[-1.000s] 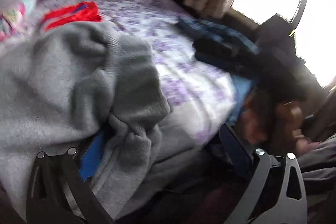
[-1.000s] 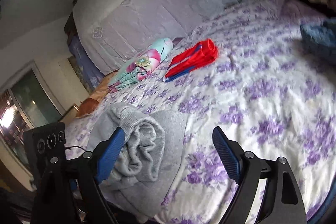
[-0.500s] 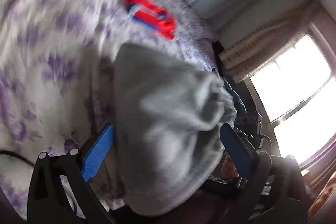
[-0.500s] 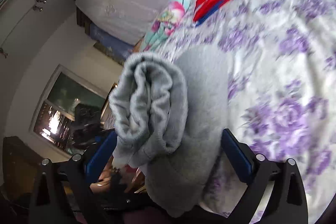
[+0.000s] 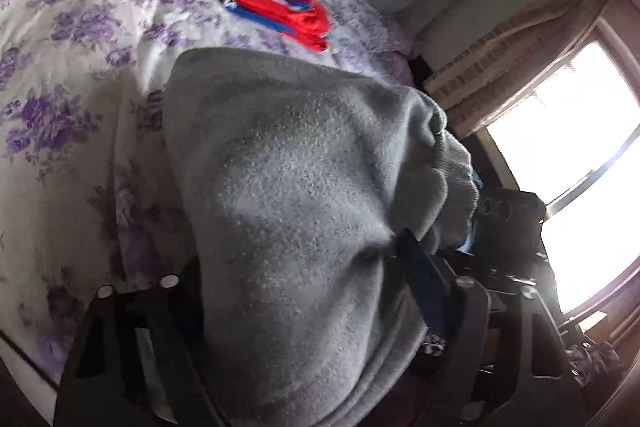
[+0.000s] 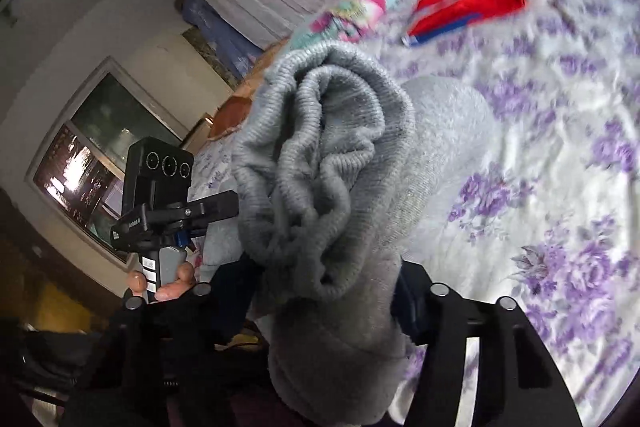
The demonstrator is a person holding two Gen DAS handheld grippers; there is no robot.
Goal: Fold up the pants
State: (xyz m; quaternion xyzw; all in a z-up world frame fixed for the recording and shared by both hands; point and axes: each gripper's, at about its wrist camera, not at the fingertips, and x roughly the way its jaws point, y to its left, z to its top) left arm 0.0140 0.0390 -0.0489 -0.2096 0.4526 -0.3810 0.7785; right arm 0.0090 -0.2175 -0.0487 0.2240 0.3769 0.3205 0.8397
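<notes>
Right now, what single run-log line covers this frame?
step: lifting | left tool: shut on grey pants | right tool: shut on grey pants, ribbed end | bed: red garment lying folded

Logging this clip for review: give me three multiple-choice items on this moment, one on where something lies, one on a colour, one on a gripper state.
1. Where does the red garment lie?
A. On the floral bedspread, beyond the grey sweatpants
B. Between the right gripper's fingers
C. On the window sill

2. What colour are the flowers printed on the bedspread?
A. Yellow
B. Purple
C. Green

3. What is the right gripper doing?
A. Open over bare bedspread
B. Shut on the floral pillow
C. Shut on the grey sweatpants

Answers:
1 A: the red garment rests on the floral bedspread, apart from the grey sweatpants.
2 B: purple blooms show all over the sheet.
3 C: the right gripper has the bunched ribbed fabric pinched between its fingers; the left gripper holds the same garment.
</notes>
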